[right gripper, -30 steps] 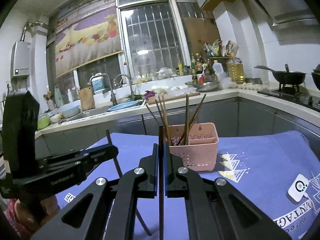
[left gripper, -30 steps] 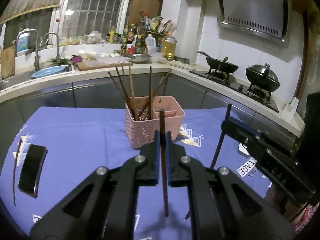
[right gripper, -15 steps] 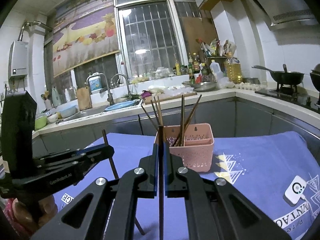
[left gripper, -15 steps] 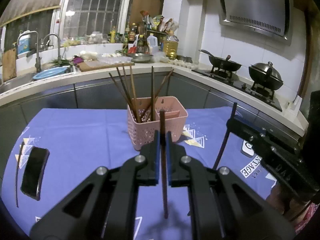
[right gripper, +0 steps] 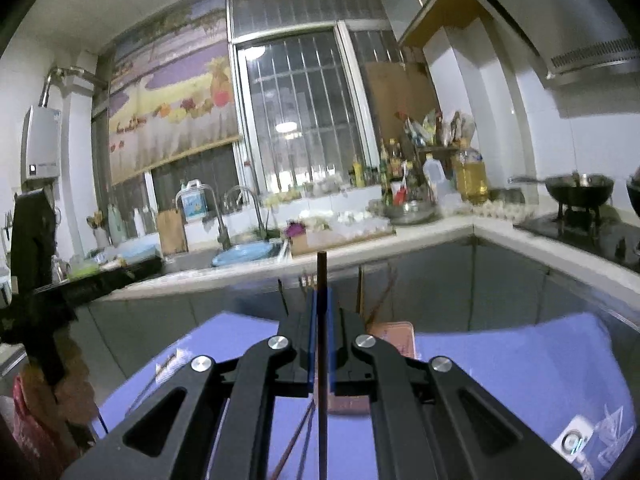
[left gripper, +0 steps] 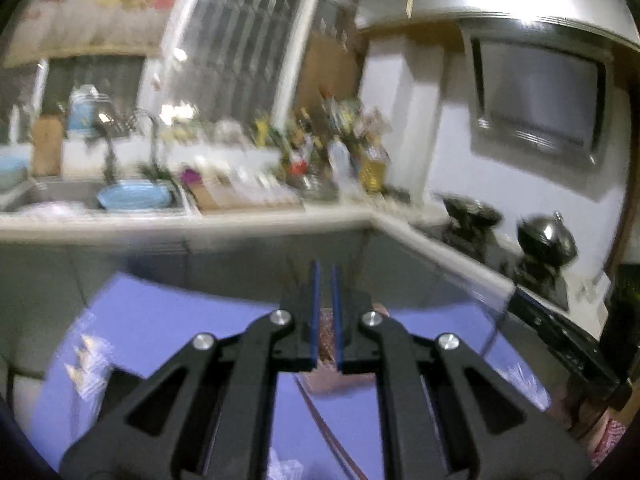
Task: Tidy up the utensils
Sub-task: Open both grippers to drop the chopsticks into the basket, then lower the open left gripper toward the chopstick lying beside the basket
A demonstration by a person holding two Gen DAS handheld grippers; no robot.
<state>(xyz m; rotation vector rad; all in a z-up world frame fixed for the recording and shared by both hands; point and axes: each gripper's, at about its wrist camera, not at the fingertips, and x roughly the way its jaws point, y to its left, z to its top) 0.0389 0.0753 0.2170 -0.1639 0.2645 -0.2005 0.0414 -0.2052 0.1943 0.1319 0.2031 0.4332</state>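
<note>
The left wrist view is blurred. My left gripper (left gripper: pixel 324 280) has its jaws slightly apart with nothing between them; the pink utensil basket (left gripper: pixel 326 332) shows through the gap, close in front. A dark chopstick (left gripper: pixel 320 416) slants down below the jaws. My right gripper (right gripper: pixel 320 300) is shut on a dark chopstick (right gripper: pixel 321 320), held upright. The pink basket (right gripper: pixel 394 340) with several chopsticks (right gripper: pixel 382 300) standing in it sits just beyond the right gripper, partly hidden by its fingers. The left gripper's body shows at the left of the right wrist view (right gripper: pixel 36 264).
The basket stands on a table with a purple cloth (right gripper: pixel 520 360). A white puck (right gripper: pixel 574 442) lies on its right part. Behind are the counter with sink (right gripper: pixel 240 252), bottles (right gripper: pixel 472 176) and a stove with a wok (right gripper: pixel 580 188).
Both grippers have moved forward and tilted up, close over the basket. The left gripper's jaws have parted and the chopstick it held is no longer between them. The right still holds its chopstick.
</note>
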